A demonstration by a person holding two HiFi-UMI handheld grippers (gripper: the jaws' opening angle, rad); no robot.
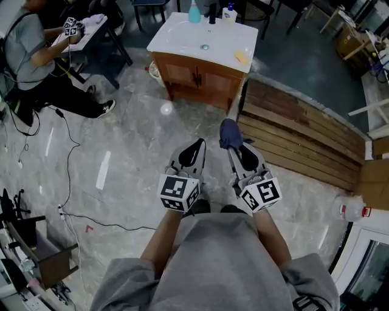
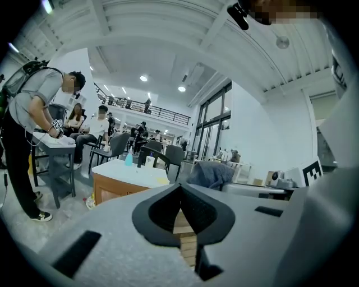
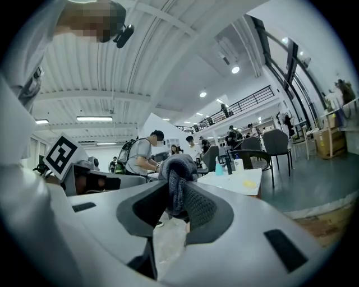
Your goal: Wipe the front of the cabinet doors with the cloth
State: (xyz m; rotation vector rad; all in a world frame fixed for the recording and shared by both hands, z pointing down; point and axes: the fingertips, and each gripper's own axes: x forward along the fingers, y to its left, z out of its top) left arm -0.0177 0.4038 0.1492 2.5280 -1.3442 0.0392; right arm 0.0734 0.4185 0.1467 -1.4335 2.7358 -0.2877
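**Cloth** (image 1: 230,133). Dark blue, bunched. It is pinched in the right gripper (image 1: 235,147), with a wad standing above the tips. It is held in the air, well short of the top's near edge and off toward its near right corner. The pinch sits at the tips, probably so the loose wad meets the wood first.

**Right gripper.** The jaws are closed onto the cloth. It points toward the cabinet (image 1: 197,78) but is not yet at it.

**Left gripper** (image 1: 200,143). The jaws are pressed together with nothing between them. It is level with the right gripper and just beside it, and looks spare for the wiping.

**Cabinet.** Brown wood under a white top (image 1: 176,37).

**Doors** (image 1: 196,73). They sit below the top's near edge and face the person. No cloth touches them, so by this reading the wiping is not begun.

**On the top.**
- A blue bottle (image 1: 194,12), a black tap (image 1: 212,17) and a white bottle (image 1: 229,13) stand along the far edge.
- A yellow pad (image 1: 242,57) lies at the near right corner.
- All of these are clear of the door fronts.

**Planks** (image 1: 304,140). They lie on the floor right of the cabinet.

**Next move, judged.** Step forward and lower the cloth to door height.
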